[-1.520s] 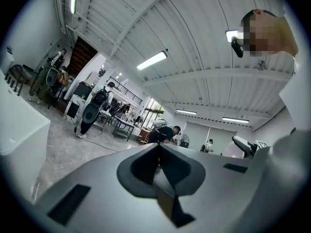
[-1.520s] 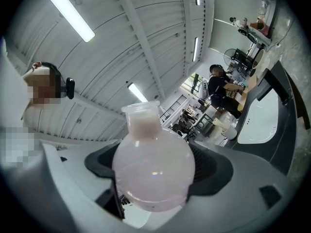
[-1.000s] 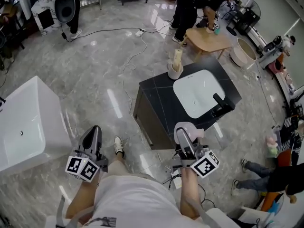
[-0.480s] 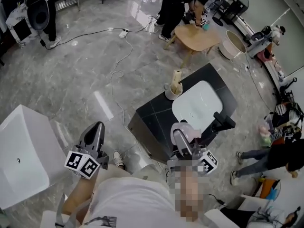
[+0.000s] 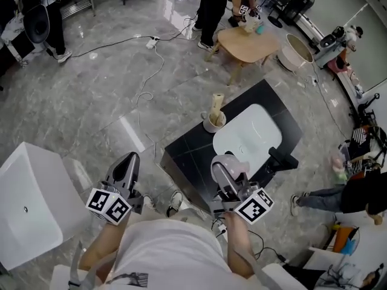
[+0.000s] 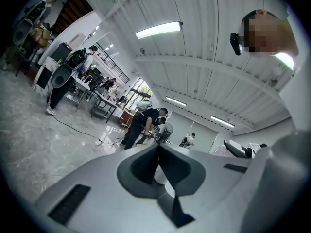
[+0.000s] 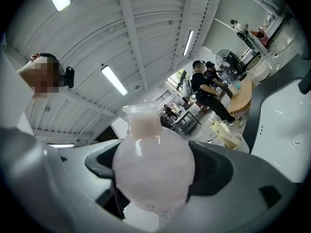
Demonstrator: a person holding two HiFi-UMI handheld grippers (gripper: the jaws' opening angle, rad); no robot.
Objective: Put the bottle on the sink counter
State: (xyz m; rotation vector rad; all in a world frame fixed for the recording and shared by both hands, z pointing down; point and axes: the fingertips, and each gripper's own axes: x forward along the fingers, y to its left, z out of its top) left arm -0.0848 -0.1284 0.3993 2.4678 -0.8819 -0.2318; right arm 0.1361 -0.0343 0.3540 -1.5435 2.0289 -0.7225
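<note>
Right tool (image 5: 224, 168) is clamped on the bottle (image 5: 233, 163), a pale pink, round-bodied one with a short neck. In the right gripper view the two dark pads press against either side of its belly and the neck points away from the camera. Seen from the head view, the bottle sits in front of the near edge of the black sink worktop (image 5: 192, 154), just beside the white basin (image 5: 245, 135). It hangs in the tool's grip, and how high it is above the worktop cannot be told.

The left tool (image 5: 128, 161) is held out over the grey marble floor (image 5: 91, 95), well apart from the worktop on its left side. In the left gripper view its jaws meet at the tips with nothing between them.

On the worktop a black faucet (image 5: 282, 160) stands at the right of the basin. A white cup (image 5: 213, 123) holding a tan roll (image 5: 216, 103) stands at the far left corner, beside the basin.

Beyond the worktop is a low wooden table (image 5: 245, 44) with a person (image 5: 211, 5) bent over it. A cable (image 5: 151, 65) trails across the floor. A white tub (image 5: 24, 204) stands at the left edge of the head view. The person holding the tools wears a white shirt (image 5: 160, 252).
</note>
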